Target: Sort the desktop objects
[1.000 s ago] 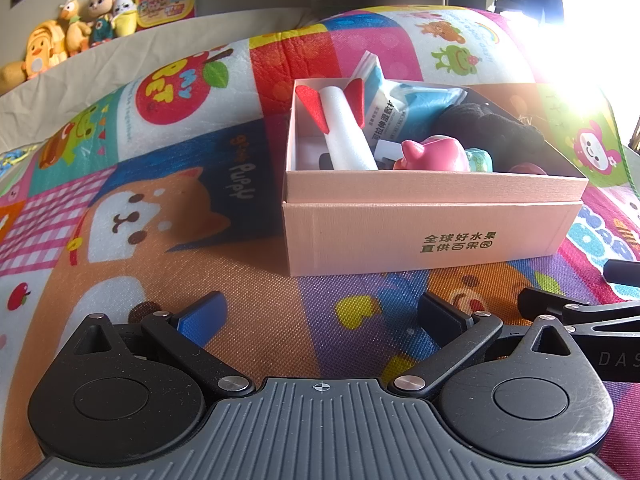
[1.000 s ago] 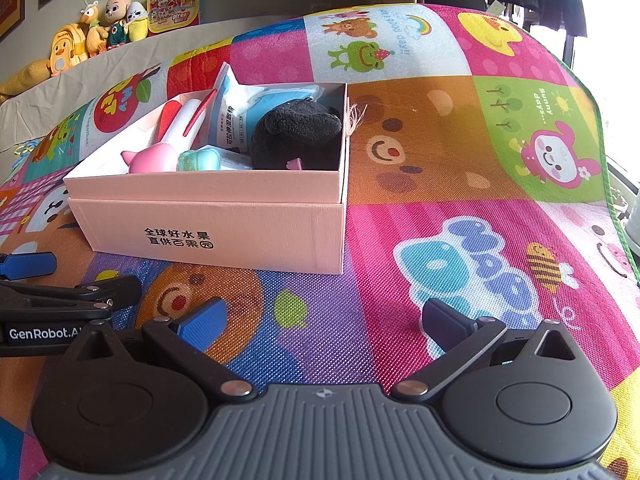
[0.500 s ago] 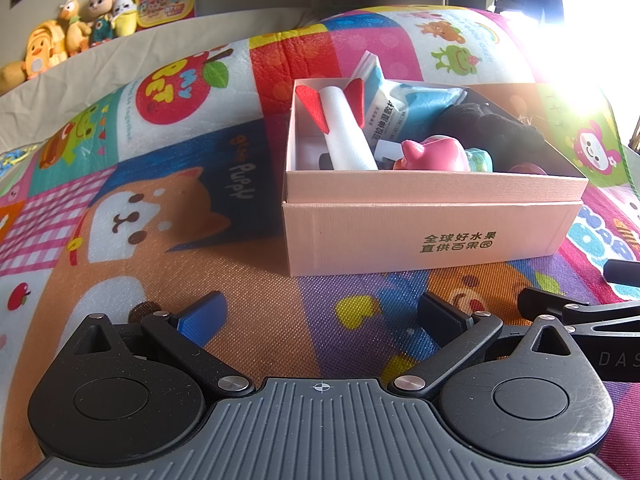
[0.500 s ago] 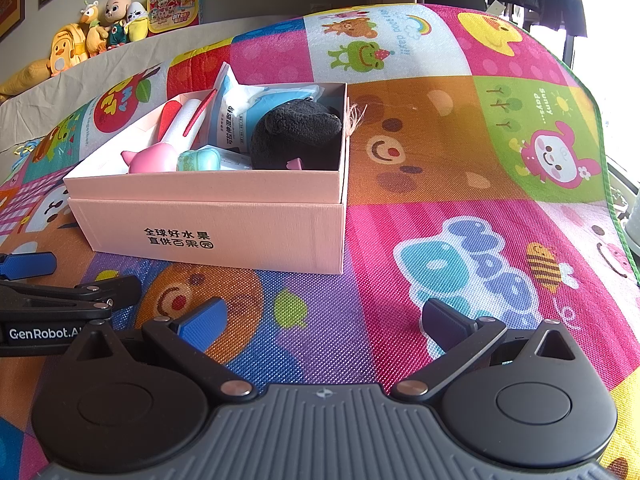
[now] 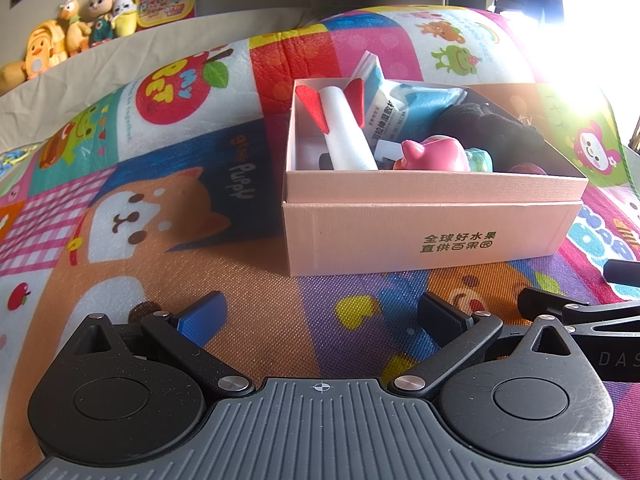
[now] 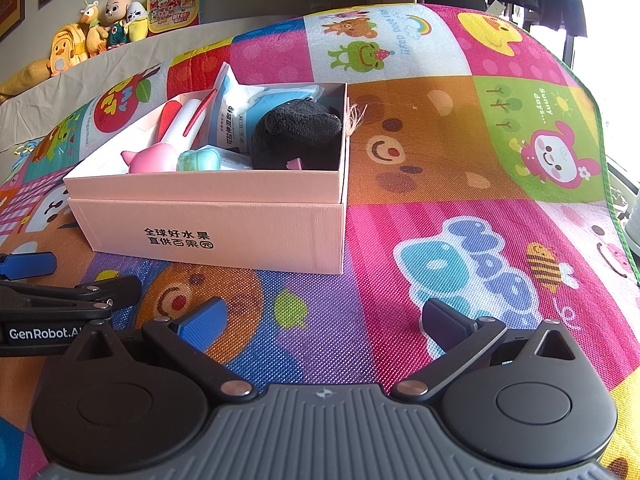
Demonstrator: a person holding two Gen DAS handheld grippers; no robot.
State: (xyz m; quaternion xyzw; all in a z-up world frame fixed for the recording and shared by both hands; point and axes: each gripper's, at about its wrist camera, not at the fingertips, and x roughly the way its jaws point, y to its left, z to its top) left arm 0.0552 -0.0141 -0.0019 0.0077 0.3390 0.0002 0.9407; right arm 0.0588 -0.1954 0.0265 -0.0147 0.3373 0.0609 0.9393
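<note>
The left tongs (image 5: 320, 314) sit low and level, pointing forward, with the jaws spread wide and nothing between them. One fingertip (image 5: 202, 314) shows a blue pad, the other is dark. The right tongs (image 6: 322, 316) lie just beside them at the same height, also level, also spread wide and empty. Each pair shows at the edge of the other's view. No hand or sleeve is visible.

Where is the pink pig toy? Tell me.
In both views, the pink pig toy lies inside the pink box, against its front wall, between the white rocket and a teal toy.
</note>
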